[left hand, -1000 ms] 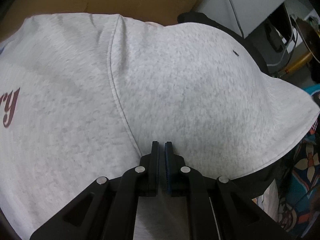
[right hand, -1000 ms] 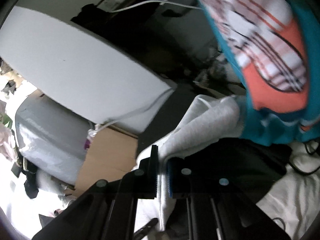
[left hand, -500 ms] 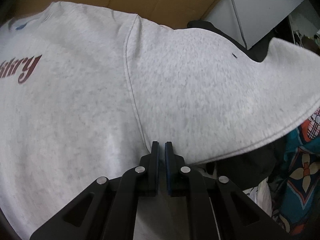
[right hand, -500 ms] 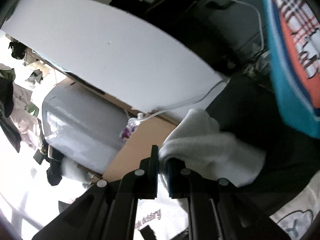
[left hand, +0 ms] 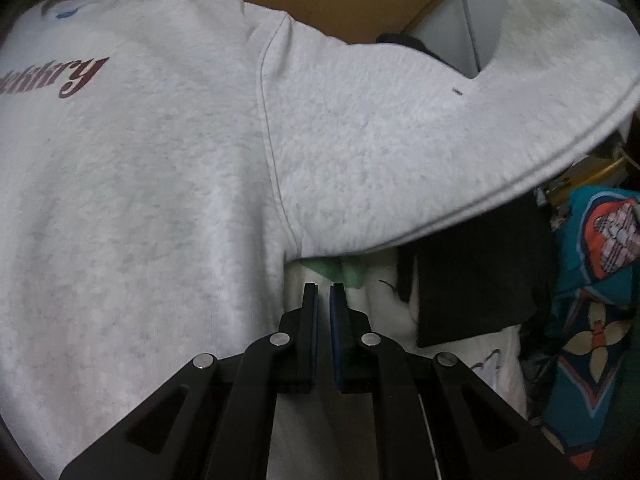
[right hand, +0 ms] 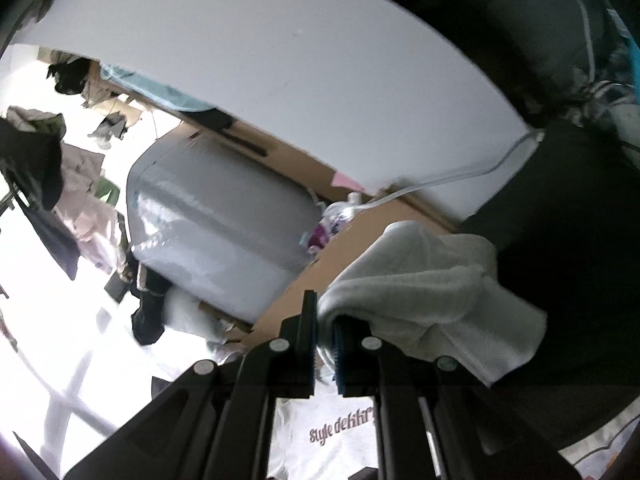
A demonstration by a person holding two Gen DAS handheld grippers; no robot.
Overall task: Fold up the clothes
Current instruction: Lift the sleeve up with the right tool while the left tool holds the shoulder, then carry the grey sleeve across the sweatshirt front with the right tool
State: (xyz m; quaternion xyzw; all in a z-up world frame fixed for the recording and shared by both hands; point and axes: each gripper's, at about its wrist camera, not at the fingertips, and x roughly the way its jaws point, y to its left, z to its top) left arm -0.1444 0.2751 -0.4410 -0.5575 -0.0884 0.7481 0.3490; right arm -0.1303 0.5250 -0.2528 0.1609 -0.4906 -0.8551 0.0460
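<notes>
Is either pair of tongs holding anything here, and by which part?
The right tongs grip the grey sweatshirt by its sleeve end. The left tongs are shut with nothing visibly between them.

Our left hand-held gripper (left hand: 324,300) points steeply down, black fingers (left hand: 310,320) nearly together with a thin slit between the pads, nothing pinched in that slit as far as the left wrist view shows. Our right hand-held gripper (right hand: 325,320) points close to level, tilted slightly down, jaws clamped on a fold of light grey fabric (right hand: 420,280) that bunches over the right finger. No hand, sleeve or arm visible in either wrist view.
</notes>
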